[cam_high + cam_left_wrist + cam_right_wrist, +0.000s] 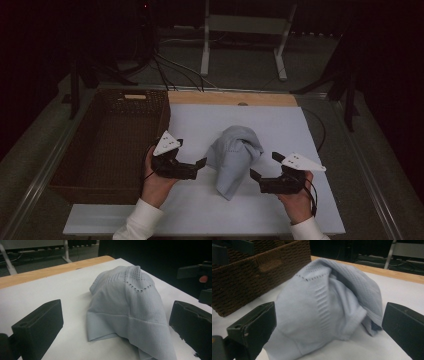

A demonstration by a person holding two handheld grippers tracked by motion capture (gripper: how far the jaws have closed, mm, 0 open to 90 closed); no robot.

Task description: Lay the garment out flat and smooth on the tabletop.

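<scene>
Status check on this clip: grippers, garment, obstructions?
Left gripper and right gripper open, flanking. Pale blue garment crumpled on white board, untouched. Wicker basket left; nothing between.

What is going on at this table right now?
A person holds a pair of tongs in each hand, one on either side of a crumpled pale blue garment that lies in a heap on the white table top. The left tongs and the right tongs both point at the cloth with jaws open, and neither grips it yet. A dark wicker basket stands at the table's left side, apart from the garment. It looks like the moment just before a grasp.
</scene>
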